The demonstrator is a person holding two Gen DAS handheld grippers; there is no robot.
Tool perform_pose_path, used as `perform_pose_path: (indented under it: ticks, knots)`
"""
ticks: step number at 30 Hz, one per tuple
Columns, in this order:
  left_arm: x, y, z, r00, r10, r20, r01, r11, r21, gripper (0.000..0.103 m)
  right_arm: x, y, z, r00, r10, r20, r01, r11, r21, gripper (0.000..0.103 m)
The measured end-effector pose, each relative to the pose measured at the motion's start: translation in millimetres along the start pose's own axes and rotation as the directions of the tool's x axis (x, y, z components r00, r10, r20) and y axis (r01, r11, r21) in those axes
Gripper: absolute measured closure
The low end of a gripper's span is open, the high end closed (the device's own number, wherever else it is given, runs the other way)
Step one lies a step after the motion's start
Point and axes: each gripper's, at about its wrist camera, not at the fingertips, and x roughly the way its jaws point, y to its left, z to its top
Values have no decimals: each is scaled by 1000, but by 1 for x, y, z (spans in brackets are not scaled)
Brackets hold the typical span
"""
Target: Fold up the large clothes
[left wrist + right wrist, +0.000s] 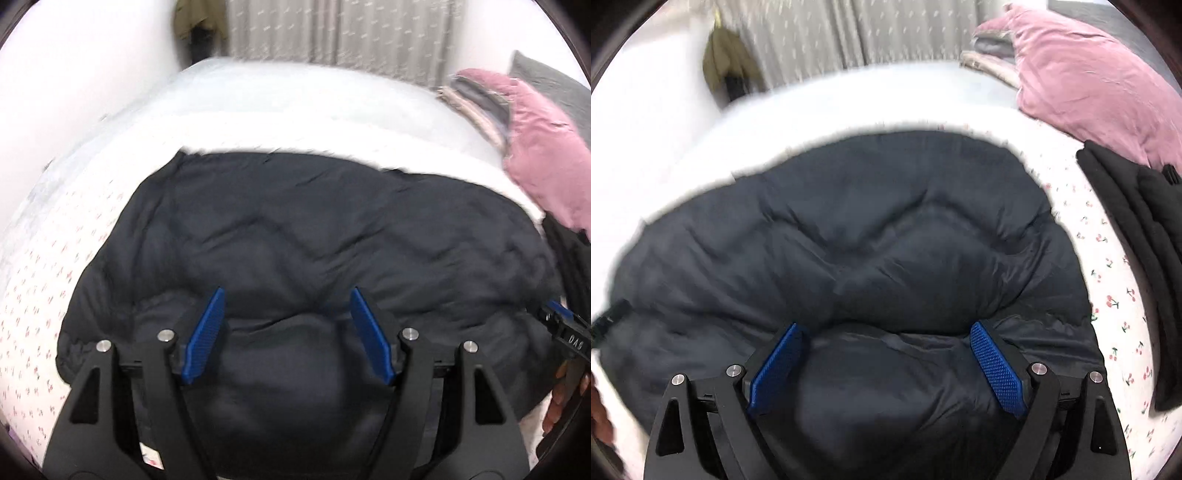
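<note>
1. The dark puffy jacket (pixel 295 229) lies spread on the bed, filling the middle of both wrist views, its quilted panels billowing in soft ridges and a folded bulge nearest the cameras.
2. It looks light and springy, full of air, with a smooth and probably slippery shell. Expect it to puff back up after a fold, I'd say.
3. Best hold, in my judgement: pinch an outer hem or seam edge, where the fabric is thin, not the fat padded middle.
4. Left tongs (pixel 288 306) stand wide apart over the near bulge, blue pads clear of the cloth, gripping nothing.
5. Right tongs (pixel 886 339) also gape wide above the same near fold, nothing between the pads.
6. Beneath it all, the cherry-print bedsheet (pixel 1115 295). To the right, a folded black garment (pixel 1137 221), and beyond it a pink pillow (pixel 1089 74).
7. Curtains (pixel 332 29) hang at the back.
</note>
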Motion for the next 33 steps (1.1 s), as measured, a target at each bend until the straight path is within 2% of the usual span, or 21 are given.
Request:
perform_pose_path:
  ticks: [2, 4, 6, 8, 10, 12, 14, 19, 22, 23, 25, 29, 33]
  knots:
    - [2, -27, 11, 1000, -13, -9, 13, 998, 66, 32, -21, -1, 4, 997, 37, 65, -38, 999, 21, 10]
    - [16, -52, 20, 999, -6, -37, 10, 993, 122, 32, -31, -1, 6, 995, 34, 91, -36, 999, 23, 10]
    - [43, -75, 27, 995, 8, -98, 9, 985, 172, 32, -31, -3, 5, 996, 25, 89, -27, 999, 21, 10]
    - [68, -87, 31, 988, 61, -145, -32, 980, 196, 31, -24, -6, 2, 998, 30, 48, -32, 999, 31, 10]
    - [76, -89, 33, 986, 91, -138, -63, 979, 195, 28, -13, -11, -1, 999, 44, -4, -44, 997, 56, 10]
    - [74, -88, 36, 984, 92, -151, -62, 979, 196, 28, -7, -18, -6, 998, 60, -33, -58, 996, 72, 10]
    - [69, -87, 47, 984, 96, -150, -66, 978, 196, 28, -9, -21, -3, 997, 66, -37, -63, 994, 88, 10]
    - [63, -97, 85, 990, 108, -94, -89, 977, 192, 28, -21, -25, 3, 990, 142, -9, -140, 981, 132, 10]
    - [92, -104, 98, 980, 112, -166, -82, 980, 180, 28, -23, -27, 4, 989, 145, -2, -143, 980, 135, 10]
    - [109, -103, 97, 967, 129, -219, -94, 982, 162, 28, -22, -28, 4, 990, 144, -3, -142, 980, 137, 10]
    - [135, -99, 90, 947, 157, -280, -123, 983, 134, 27, -21, -30, 4, 990, 143, -13, -140, 980, 144, 10]
    - [146, -100, 81, 952, 176, -252, -148, 981, 126, 25, -8, -32, 2, 989, 132, -62, -122, 983, 139, 10]
    - [148, -100, 83, 946, 180, -268, -151, 980, 126, 25, -3, -25, -1, 992, 97, -79, -89, 991, 97, 10]
